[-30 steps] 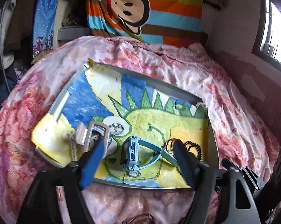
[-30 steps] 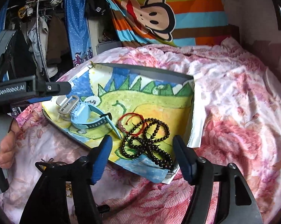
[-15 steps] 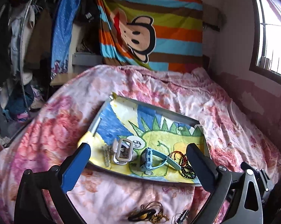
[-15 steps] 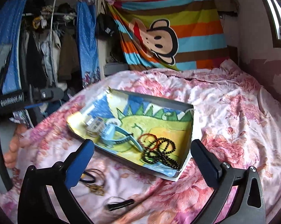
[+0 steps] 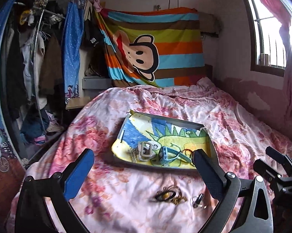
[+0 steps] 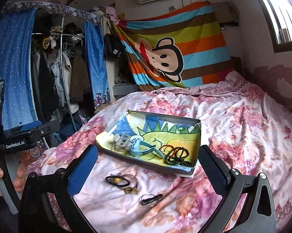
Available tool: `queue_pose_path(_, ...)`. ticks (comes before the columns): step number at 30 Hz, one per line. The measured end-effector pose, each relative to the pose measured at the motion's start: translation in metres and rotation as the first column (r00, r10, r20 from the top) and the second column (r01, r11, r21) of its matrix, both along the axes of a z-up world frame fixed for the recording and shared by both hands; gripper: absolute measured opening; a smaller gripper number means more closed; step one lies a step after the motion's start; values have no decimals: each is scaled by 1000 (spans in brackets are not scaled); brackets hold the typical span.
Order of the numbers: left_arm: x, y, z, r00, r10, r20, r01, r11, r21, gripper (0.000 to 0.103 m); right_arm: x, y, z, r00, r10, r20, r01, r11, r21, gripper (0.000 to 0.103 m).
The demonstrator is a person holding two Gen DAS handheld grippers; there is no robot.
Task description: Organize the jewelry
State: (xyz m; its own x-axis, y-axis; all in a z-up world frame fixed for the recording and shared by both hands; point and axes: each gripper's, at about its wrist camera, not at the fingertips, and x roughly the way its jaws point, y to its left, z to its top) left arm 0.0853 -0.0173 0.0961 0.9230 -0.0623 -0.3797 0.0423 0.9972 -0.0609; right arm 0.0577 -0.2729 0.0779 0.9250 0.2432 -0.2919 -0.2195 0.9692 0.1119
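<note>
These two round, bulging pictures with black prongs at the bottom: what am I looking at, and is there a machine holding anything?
There is no robot. A person holds a two-finger gripper in each hand, and a wide-angle camera on each one looks along its fingers. One picture comes from the left gripper, the other from the right gripper. The right view also shows the person's hand on the left tool's handle. Both grippers are open and hold nothing.

On the flowered bedspread sits a shallow tray lined with a child's drawing. In it lie a pale watch, a blue watch and dark bead strings. In front of the tray, on the bedspread, lie a cord with an amber bead and a small dark clip.
</note>
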Motion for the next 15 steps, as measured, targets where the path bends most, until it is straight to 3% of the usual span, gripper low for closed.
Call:
queue_pose_path(8,-42,20,-4,1000,19,22,-19,1000,-12,103,-36,3,-9,1000,20,-17,-20,999,-33,101)
queue_pose_path(15,-61,28,-29,999,41,6,-41,999,-5,103,-49,2,-26,998,12,-68,-16,998,-59,101)
